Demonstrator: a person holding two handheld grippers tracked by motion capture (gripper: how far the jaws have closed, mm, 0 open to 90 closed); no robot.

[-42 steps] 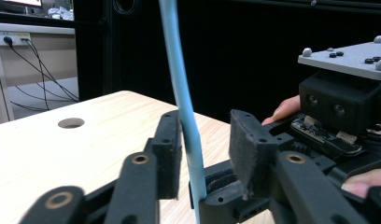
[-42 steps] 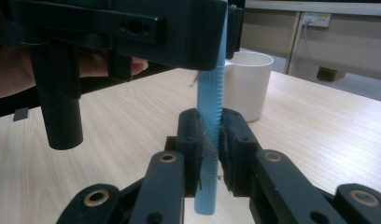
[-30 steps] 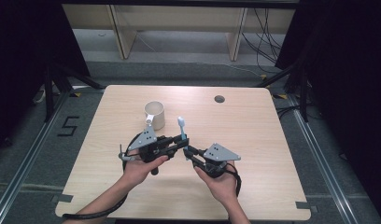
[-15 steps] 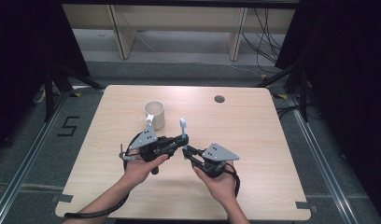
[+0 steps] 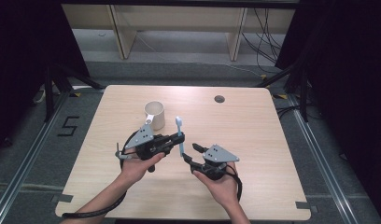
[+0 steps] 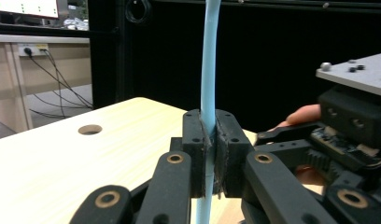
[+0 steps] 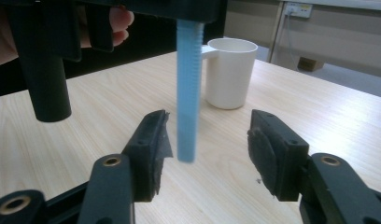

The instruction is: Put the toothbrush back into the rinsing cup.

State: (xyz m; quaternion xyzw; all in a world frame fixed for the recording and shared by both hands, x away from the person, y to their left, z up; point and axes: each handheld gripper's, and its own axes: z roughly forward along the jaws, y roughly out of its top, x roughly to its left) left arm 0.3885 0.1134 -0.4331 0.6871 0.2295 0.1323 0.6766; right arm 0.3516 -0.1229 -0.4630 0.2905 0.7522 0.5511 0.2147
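Blue toothbrush (image 6: pixel 208 70), top cut off, pinched by left gripper (image 6: pixel 208 154); right gripper (image 7: pixel 207 149) spread; white cup's (image 5: pixel 155 114) inside hidden.

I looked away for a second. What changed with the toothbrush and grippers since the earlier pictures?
Little: the left gripper keeps the blue toothbrush clamped upright, barely shifted. The right gripper stays open at the handle's lower end, not gripping. The white cup hasn't moved.
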